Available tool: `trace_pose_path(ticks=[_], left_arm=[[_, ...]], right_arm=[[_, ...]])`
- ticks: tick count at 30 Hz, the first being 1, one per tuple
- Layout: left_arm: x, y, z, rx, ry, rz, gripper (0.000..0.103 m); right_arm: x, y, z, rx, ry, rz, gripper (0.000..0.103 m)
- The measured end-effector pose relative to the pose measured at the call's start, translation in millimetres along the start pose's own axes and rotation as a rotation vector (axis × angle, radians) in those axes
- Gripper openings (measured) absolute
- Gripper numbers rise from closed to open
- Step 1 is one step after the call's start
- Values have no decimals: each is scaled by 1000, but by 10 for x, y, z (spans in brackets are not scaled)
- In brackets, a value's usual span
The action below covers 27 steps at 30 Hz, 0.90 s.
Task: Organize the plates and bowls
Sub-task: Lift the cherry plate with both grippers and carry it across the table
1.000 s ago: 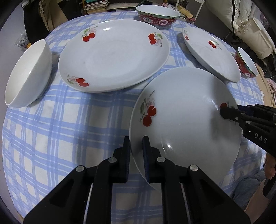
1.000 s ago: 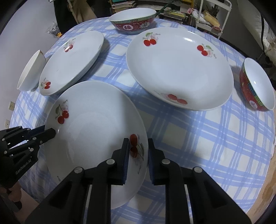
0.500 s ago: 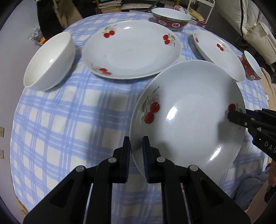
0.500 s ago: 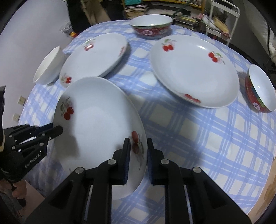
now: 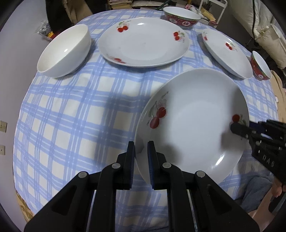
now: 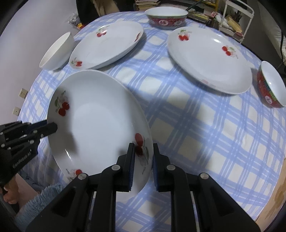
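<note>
A white plate with red cherries is held in the air above the near edge of the table, tilted. My left gripper is shut on its left rim. My right gripper is shut on its opposite rim, and the plate also shows in the right wrist view. Two more cherry plates lie flat on the table: one at the far middle and one at the far right. A white bowl sits at the far left.
The round table has a blue checked cloth. A large red patterned bowl stands at the far edge and a small red bowl at the right edge. Shelves and clutter lie behind the table.
Both grippers have lifted the held plate up and back from the table. The other plates and bowls now look farther away.
</note>
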<state>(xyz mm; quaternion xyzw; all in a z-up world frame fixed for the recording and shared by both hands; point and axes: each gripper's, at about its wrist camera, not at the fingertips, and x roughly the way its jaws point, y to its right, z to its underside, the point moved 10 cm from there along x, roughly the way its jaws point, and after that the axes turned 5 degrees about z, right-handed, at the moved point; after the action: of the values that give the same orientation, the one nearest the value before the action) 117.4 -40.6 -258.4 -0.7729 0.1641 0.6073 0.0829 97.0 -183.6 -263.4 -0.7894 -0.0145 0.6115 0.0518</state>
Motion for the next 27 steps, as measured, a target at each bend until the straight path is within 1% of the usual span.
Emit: trace_pose_path(ticks=[5, 10, 13, 17, 21, 23, 27], left_arm=[[46, -105, 94, -33, -43, -15, 14], [78, -191, 169, -58, -75, -29, 14], [121, -239, 196, -88, -95, -21, 14], [154, -265, 222, -87, -107, -36, 14], [238, -279, 183, -122, -125, -13, 14], [256, -295, 172, -131, -124, -1, 14], [246, -311, 118, -133, -115, 3, 15]], right_arm=[[80, -139, 58, -18, -22, -19, 20], [159, -206, 24, 5, -31, -43, 20], [181, -256, 3, 0, -30, -37, 21], [182, -320, 15, -22, -25, -15, 21], [220, -338, -82, -14, -4, 10, 21], [216, -337, -132, -18, 13, 22, 21], [273, -327, -167, 2, -2, 10, 22]])
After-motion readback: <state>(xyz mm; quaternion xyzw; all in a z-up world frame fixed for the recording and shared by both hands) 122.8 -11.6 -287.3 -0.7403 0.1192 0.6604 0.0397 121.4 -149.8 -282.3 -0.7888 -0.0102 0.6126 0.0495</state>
